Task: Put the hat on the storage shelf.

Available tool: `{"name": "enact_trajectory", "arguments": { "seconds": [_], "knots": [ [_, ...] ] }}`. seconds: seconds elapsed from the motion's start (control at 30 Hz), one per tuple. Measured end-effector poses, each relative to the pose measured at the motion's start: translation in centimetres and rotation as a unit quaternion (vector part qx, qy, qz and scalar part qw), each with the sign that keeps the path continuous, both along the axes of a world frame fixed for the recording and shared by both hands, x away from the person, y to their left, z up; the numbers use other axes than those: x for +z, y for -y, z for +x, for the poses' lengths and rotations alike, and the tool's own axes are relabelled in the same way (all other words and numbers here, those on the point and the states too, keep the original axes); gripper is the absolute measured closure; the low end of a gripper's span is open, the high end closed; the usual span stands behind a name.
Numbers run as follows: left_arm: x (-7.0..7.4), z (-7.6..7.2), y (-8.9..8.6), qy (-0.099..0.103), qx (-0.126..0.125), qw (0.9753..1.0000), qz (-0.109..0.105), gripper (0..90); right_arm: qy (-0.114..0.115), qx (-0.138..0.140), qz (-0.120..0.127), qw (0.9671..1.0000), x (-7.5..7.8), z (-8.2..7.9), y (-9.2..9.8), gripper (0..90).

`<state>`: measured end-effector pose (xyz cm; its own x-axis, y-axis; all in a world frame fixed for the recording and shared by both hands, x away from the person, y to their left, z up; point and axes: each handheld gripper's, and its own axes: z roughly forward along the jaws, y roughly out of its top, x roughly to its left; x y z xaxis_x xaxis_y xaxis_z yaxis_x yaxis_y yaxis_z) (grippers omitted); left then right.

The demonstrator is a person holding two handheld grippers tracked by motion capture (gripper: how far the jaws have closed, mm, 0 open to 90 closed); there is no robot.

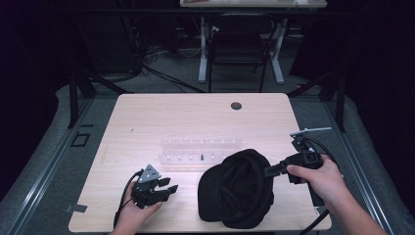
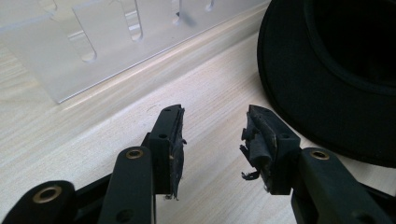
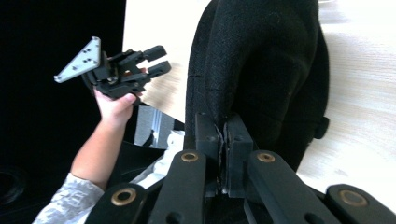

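A black felt hat (image 1: 237,188) lies on the wooden table (image 1: 161,117) near the front edge, its hollow inside facing up (image 2: 336,70). My right gripper (image 1: 268,170) comes in from the right, and its jaws are shut on the hat's brim (image 3: 225,128). The hat (image 3: 266,60) rises beyond those jaws. My left gripper (image 1: 169,188) is held just left of the hat, a short gap away. Its jaws stand open over bare wood (image 2: 215,126) with nothing between them. That left gripper (image 3: 159,58) also appears off in the right gripper view.
A clear acrylic rack (image 1: 200,152) with slots and small pegs lies behind the hat, close to my left gripper (image 2: 93,42). A round cable hole (image 1: 236,105) sits at the table's back. A dark chair (image 1: 240,44) stands beyond the table.
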<state>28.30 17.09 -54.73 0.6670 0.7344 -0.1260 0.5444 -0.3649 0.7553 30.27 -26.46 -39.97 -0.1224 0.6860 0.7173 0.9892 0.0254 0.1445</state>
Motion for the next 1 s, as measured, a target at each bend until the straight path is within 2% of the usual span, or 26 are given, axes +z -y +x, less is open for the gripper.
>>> {"name": "enact_trajectory", "arguments": {
  "seconds": [0.03, 0.07, 0.13, 0.17, 0.3, 0.33, 0.5, 0.6, 0.67, 0.7, 0.73, 0.9, 0.93, 1.0],
  "knots": [
    [0.0, 0.0, 0.0, 0.0, 0.0, 1.0, 0.0, 56.4, 0.005, -0.002, 0.002, 1.0, 0.0, 0.0, 0.0, 87.5],
    [0.0, 0.0, 0.0, 0.0, -0.001, 1.0, 0.002, 56.4, -0.003, 0.0, 0.005, 1.0, 0.3, 0.0, 0.1, 87.5],
    [0.0, 0.0, 0.0, 0.0, -0.001, 1.0, 0.002, 56.4, 0.001, -0.002, 0.008, 1.0, 0.3, 0.0, 0.1, 87.5],
    [0.1, 0.1, -0.1, -0.009, -0.011, 0.9999, -0.002, 56.4, -0.003, -0.004, 0.013, 0.9999, 0.4, 0.1, 0.2, 87.5],
    [0.1, 0.1, -0.2, -0.008, -0.011, 0.9999, -0.002, 56.4, -0.003, -0.001, 0.023, 0.9997, 0.8, 0.1, 0.5, 87.5],
    [0.0, 0.1, -0.1, -0.008, -0.01, 0.9999, -0.002, 56.4, -0.004, -0.009, 0.03, 0.9995, 1.0, 0.1, 0.5, 87.5],
    [0.1, 0.1, -0.2, -0.008, -0.011, 0.9999, -0.001, 56.4, -0.004, -0.014, 0.049, 0.9987, 1.1, 0.1, 0.6, 87.5],
    [0.0, 0.1, -0.2, -0.007, -0.01, 0.9999, -0.003, 56.4, -0.002, -0.009, 0.057, 0.9983, 1.4, 0.1, 0.6, 87.6],
    [0.0, 0.1, -0.2, -0.007, -0.01, 0.9999, -0.003, 56.4, 0.0, -0.008, 0.05, 0.9987, 1.6, 0.1, 0.6, 87.6],
    [0.0, 0.1, -0.2, -0.007, -0.01, 0.9999, -0.003, 56.4, 0.0, -0.009, 0.064, 0.9979, 1.7, 0.1, 0.6, 87.6],
    [0.0, 0.1, -0.2, -0.007, -0.009, 0.9999, -0.003, 56.4, 0.004, -0.008, 0.068, 0.9976, 1.8, 0.0, 0.6, 87.6],
    [0.0, 0.1, -0.3, -0.007, -0.004, 1.0, -0.002, 56.4, 0.011, -0.014, 0.078, 0.9968, 2.6, -0.1, 0.5, 87.7],
    [0.0, 0.1, -0.2, -0.001, 0.001, 1.0, -0.001, 56.4, 0.012, -0.011, 0.08, 0.9967, 2.7, -0.1, 0.5, 87.7],
    [0.0, 0.2, -0.4, -0.008, -0.007, 0.9999, -0.005, 56.4, 0.016, -0.007, 0.081, 0.9965, 3.2, -0.2, 0.5, 87.7]
  ]
}}
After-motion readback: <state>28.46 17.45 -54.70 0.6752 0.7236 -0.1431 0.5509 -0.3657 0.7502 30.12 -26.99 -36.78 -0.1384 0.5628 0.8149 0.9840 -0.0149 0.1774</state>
